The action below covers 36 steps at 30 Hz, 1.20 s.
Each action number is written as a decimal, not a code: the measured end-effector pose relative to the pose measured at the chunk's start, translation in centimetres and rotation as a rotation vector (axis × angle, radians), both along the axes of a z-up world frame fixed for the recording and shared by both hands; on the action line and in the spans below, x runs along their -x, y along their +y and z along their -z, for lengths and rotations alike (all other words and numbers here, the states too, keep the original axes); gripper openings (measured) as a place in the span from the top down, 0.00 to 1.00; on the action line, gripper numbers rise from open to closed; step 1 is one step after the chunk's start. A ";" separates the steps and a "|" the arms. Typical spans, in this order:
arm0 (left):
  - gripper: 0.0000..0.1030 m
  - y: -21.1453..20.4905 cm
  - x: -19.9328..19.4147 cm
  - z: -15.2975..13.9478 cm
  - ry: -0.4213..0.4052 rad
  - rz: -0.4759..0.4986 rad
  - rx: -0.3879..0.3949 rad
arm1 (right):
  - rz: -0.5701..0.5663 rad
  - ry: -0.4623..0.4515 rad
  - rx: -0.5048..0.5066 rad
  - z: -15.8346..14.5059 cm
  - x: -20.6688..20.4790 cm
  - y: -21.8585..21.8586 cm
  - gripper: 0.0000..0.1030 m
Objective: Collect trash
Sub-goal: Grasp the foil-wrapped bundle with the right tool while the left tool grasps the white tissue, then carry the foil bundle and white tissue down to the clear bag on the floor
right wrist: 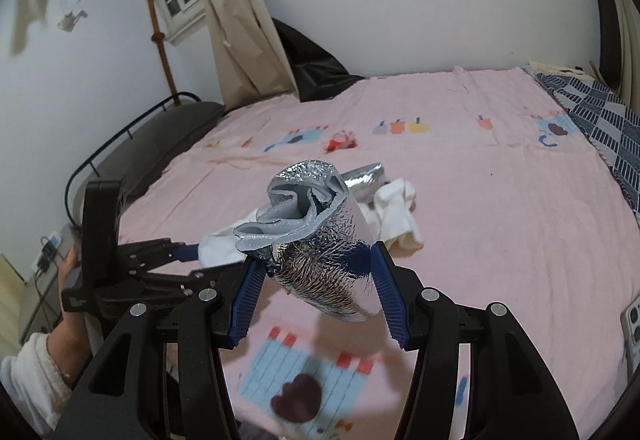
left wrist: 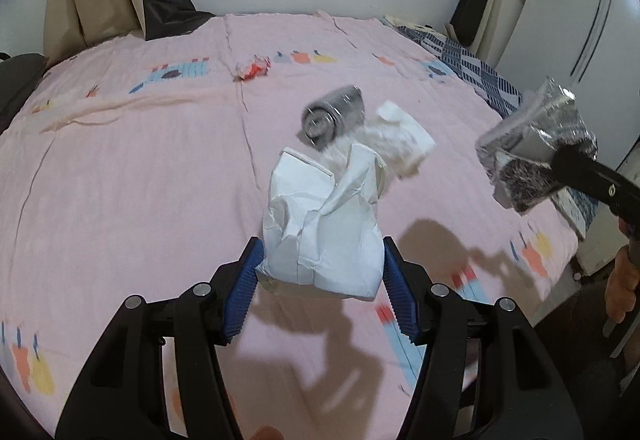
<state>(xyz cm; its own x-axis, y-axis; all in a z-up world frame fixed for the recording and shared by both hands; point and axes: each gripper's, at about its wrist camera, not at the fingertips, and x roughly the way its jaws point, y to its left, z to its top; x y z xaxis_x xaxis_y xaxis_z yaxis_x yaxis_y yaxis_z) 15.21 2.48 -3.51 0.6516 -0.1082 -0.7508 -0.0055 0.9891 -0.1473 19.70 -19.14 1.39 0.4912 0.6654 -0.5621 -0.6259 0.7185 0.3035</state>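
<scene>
Between the blue pads of the left gripper (left wrist: 320, 260) sits a crumpled white paper bag (left wrist: 320, 224), pressed from both sides and held above the pink bedsheet (left wrist: 140, 168); its mouth stands open at the top. Just beyond the bag, on the sheet, lies a silver can (left wrist: 334, 116) on its side, and to the right of the can, touching it or nearly so, lies a crumpled white tissue (left wrist: 396, 138). Farther away, near the middle fold of the sheet, a small red and white wrapper (left wrist: 254, 68) rests alone, well apart from the other things. At the right side of the left wrist view the right gripper (right wrist: 316, 280) appears in the air above the bed edge, and its fingers are closed on a rolled piece of silver foil padding (right wrist: 316, 240). From the right wrist view this foil roll is held upright, a little tilted, with its grey foam layers visible at the top end. Behind it the can and the tissue show partly, and the left gripper with the white bag is at the left, just beside the roll. A dark patterned blanket (right wrist: 600, 128) lies along the far right edge of the bed, and a beige curtain (right wrist: 236, 20) hangs at the far wall.
</scene>
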 end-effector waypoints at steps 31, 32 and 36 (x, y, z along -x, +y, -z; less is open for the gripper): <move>0.42 -7.5 13.6 4.3 0.125 0.176 -0.029 | -0.138 0.211 0.107 7.0 13.5 -2.3 0.51; 0.42 -7.6 14.0 4.5 0.135 0.176 -0.027 | -0.141 0.237 0.102 7.4 13.7 -2.4 0.51; 0.42 -8.2 15.2 5.3 0.180 0.171 -0.024 | -0.146 0.294 0.100 8.6 14.4 -2.6 0.51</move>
<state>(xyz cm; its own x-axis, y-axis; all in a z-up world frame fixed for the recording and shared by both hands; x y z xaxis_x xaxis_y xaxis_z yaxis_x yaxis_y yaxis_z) 0.02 -5.76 -8.81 0.4807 -0.1857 -0.8570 0.1381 0.9812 -0.1352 5.29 -21.79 -7.26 0.2018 0.6509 -0.7319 -0.6204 0.6632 0.4187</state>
